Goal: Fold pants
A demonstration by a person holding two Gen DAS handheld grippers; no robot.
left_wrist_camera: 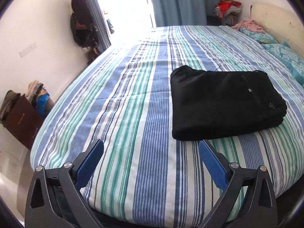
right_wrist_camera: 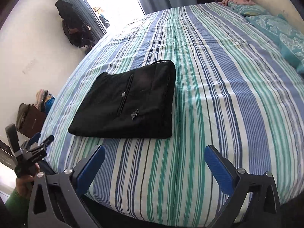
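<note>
So the bed [left_wrist_camera: 133, 98] with its blue, green and white striped cover fills most of both views. The black pants [left_wrist_camera: 224, 102] lie on it in a flat folded rectangle, near the front edge. Both tongs hang above that edge, clear of the fabric: left tongs [left_wrist_camera: 151, 149] spread wide with nothing between them, right tongs [right_wrist_camera: 154, 153] likewise wide apart and empty.

Person cut off at right-wrist frame edge: only hand [right_wrist_camera: 23, 180] and green sleeve [right_wrist_camera: 15, 201] show. Pillows [left_wrist_camera: 288, 57] cropped at right.
</note>
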